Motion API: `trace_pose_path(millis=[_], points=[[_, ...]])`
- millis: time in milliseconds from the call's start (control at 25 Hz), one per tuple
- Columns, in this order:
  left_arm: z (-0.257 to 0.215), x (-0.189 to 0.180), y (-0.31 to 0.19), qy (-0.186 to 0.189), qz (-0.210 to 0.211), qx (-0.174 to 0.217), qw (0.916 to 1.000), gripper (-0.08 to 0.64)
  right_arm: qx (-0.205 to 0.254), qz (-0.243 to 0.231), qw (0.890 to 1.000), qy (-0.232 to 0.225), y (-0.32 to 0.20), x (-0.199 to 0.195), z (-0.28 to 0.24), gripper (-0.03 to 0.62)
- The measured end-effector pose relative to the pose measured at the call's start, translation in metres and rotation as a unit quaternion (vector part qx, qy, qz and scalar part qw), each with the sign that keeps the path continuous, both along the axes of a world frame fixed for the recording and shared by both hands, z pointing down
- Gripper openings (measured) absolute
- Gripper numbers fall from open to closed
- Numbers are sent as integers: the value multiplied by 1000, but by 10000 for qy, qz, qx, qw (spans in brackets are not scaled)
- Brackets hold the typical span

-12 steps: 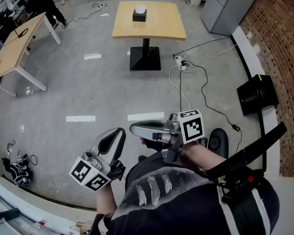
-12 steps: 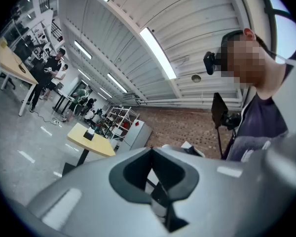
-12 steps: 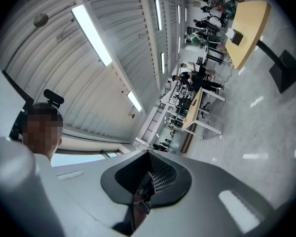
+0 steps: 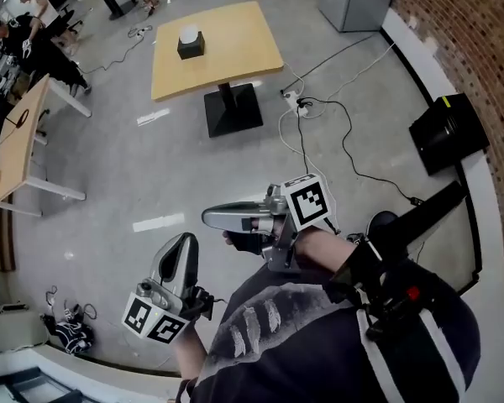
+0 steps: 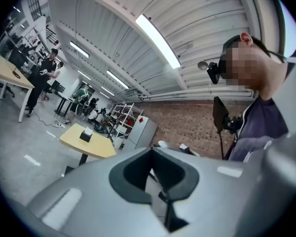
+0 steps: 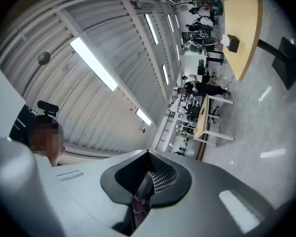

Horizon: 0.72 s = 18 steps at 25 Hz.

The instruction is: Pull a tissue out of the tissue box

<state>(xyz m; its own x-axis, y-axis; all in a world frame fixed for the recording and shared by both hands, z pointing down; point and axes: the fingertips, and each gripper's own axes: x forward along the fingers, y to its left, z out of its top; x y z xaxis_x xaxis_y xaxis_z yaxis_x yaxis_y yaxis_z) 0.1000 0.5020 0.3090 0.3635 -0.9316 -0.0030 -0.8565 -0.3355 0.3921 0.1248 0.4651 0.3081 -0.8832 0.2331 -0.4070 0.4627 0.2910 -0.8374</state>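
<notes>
Grey polished floor (image 4: 151,175) fills most of what I see, with cables (image 4: 319,116) trailing across it toward a brick wall (image 4: 479,40). Well ahead of me stands the yellow-topped pedestal bench (image 4: 235,49), and nothing of mine is anywhere near it.

My left hand-held gripper (image 4: 178,246) hangs low in front of me with its jaws closed flat against each other and nothing between them. My right hand-held gripper (image 4: 210,218) is held across my body, tipped a little upward. Its own view shows its jaws meeting along a thin seam, so it is closed and empty as well.

The black tissue box (image 4: 191,43) sits on the bench toward the far left corner, set in from both edges, and it is the only thing up there. A white tissue (image 4: 189,34) stands out of its top.

I judge this to be the approach, with the pull itself not begun. Next I need to get up to the bench and part the jaws of one hand-held gripper. Then I should pinch only the raised tissue and draw it upward. The box looks light, so the other hand-held gripper may have to steady it.
</notes>
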Motion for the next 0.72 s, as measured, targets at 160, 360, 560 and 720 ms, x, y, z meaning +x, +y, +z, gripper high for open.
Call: trace_pose_path(millis=[160,360,560,720], points=[[11,28,-58,-28,-112,-175,9998,2,599,-83,9973,417,-49,27,23,-5],[16,59,-110,-5,-152,-375,9992,2,549,-285,9972,423,-94,59,28,-5],[23,84,-157,-129,101,-552,9983,2,653,52,9961,590,-148,78,43,-5],[29,79,-173,-108,256,-706,9971,2,586,386,9938,864,-161,77,63,-5]])
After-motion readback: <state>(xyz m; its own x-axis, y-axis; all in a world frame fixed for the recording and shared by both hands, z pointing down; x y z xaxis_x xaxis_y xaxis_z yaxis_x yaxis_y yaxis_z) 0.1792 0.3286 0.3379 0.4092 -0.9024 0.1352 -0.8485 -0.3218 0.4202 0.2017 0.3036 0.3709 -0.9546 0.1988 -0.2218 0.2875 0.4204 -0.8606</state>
